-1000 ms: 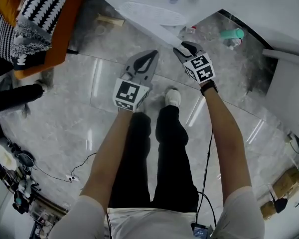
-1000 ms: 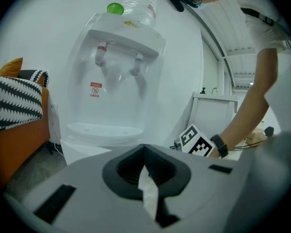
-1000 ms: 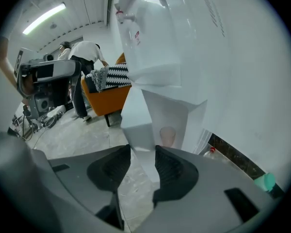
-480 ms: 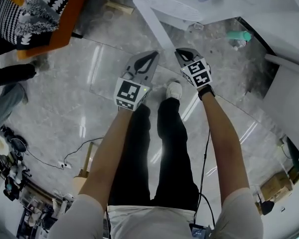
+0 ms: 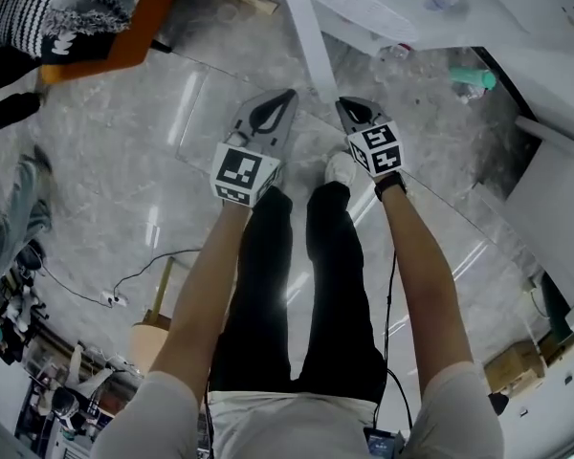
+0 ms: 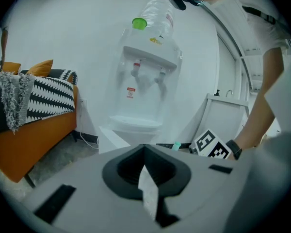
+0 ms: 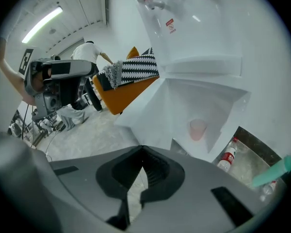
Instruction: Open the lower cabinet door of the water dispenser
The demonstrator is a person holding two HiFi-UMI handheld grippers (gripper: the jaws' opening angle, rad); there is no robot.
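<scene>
The white water dispenser [image 6: 146, 81] stands against the wall with a bottle on top. Its lower cabinet door [image 7: 150, 113] is swung open toward me, and in the head view the door [image 5: 307, 41] shows as a narrow white panel. A pink cup [image 7: 197, 129] sits inside the cabinet. My right gripper [image 5: 346, 104] is shut with nothing in it, a little short of the door's edge. In the right gripper view the right gripper [image 7: 142, 150] points at the door's lower corner. My left gripper [image 5: 285, 95] is beside it, jaws together and empty. The left gripper [image 6: 144, 147] faces the dispenser from a distance.
An orange sofa [image 6: 36, 130] with a black-and-white cushion [image 5: 67, 3] stands at the left. A person [image 5: 14, 213] and cables [image 5: 124, 285] are at the left on the floor. A green bottle [image 5: 472, 79] and a red-labelled bottle [image 7: 226, 159] lie right of the dispenser. A white panel [image 5: 555, 194] leans at the right.
The right gripper was at the door's edge, has come away from it and is now shut. Both grippers have drawn back from the dispenser, and the door stands wider open.
</scene>
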